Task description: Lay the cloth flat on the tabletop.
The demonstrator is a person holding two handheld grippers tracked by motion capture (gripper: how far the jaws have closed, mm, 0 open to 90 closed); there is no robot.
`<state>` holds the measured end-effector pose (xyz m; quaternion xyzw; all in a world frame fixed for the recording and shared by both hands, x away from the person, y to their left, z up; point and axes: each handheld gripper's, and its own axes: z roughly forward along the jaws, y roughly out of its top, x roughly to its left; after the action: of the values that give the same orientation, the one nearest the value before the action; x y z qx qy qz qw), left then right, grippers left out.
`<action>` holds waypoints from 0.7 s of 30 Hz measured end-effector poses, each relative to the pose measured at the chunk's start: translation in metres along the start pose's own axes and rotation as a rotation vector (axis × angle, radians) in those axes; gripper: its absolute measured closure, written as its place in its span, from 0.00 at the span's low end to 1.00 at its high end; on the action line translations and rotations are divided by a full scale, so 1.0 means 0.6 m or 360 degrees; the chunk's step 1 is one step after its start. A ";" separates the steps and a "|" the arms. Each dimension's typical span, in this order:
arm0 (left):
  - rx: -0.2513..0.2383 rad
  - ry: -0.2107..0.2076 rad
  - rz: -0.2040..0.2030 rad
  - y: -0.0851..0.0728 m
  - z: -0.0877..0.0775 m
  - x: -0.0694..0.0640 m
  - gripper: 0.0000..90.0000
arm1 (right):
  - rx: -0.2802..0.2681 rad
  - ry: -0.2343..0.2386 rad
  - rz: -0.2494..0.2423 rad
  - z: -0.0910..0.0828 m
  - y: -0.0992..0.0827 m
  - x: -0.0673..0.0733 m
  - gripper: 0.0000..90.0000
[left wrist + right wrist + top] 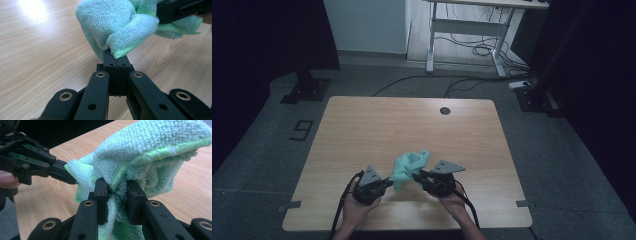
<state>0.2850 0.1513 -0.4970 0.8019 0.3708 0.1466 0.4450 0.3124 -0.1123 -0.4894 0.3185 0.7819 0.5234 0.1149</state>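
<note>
A mint-green terry cloth (411, 165) is held bunched just above the wooden table (377, 125), near its front edge, between my two grippers. My left gripper (389, 182) pinches a corner at the cloth's lower left. In the left gripper view its jaws meet flat, with the cloth's hem (122, 51) caught at the tip of the left gripper (116, 56). My right gripper (416, 175) grips from the right side. In the right gripper view a thick fold of cloth (150, 152) is squeezed in the right gripper (117, 190). The cloth's underside is hidden.
A dark round hole (445, 110) sits near the table's far edge. Beyond the table stand a white desk frame (467, 35) with loose cables on the floor and black stand bases (307, 90) at both sides. The person's hands rest at the front edge.
</note>
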 end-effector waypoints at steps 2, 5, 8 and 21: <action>-0.0012 -0.0002 0.0002 0.002 -0.004 0.000 0.99 | -0.0009 0.0007 0.0003 -0.002 0.001 -0.002 0.81; -0.0029 -0.0004 0.0009 0.004 -0.009 0.000 0.99 | -0.0019 0.0011 0.0008 -0.006 0.002 -0.006 0.81; -0.0040 0.0000 0.0016 0.006 -0.012 0.000 0.99 | -0.0025 0.0014 0.0009 -0.008 0.001 -0.008 0.80; -0.0046 0.0012 0.0049 0.009 -0.017 -0.002 0.99 | -0.0041 -0.0028 -0.0009 -0.015 -0.003 -0.021 0.92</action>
<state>0.2812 0.1549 -0.4869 0.8005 0.3577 0.1617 0.4529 0.3168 -0.1270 -0.4894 0.3192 0.7751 0.5302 0.1273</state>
